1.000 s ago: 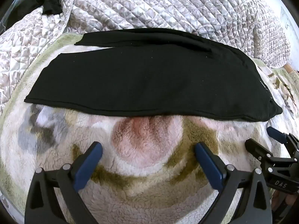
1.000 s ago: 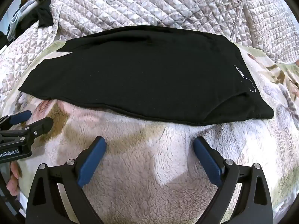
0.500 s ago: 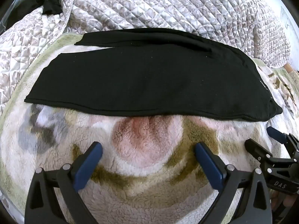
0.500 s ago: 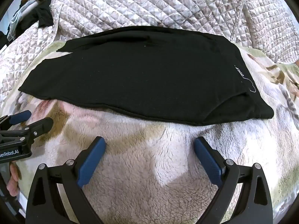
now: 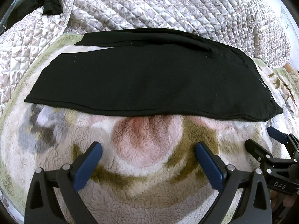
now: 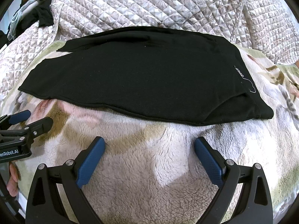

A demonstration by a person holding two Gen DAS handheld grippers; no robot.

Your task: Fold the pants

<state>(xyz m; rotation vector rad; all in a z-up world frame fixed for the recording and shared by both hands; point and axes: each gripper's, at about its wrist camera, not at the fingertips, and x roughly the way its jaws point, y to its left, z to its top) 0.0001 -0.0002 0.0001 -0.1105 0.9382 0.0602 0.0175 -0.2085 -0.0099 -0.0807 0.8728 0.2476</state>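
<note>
In the left wrist view we see the black pants lying flat across the fleece blanket, toward its far edge beside the quilted bedspread. Our left gripper hovers with fingers spread wide, holding nothing.

In the right wrist view, the right gripper is equally wide apart and empty, near the pants' front hem.

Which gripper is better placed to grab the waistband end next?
Right, probably. The right gripper hovers open nearer the waistband; the left gripper sits toward the pants' leg end.
</note>
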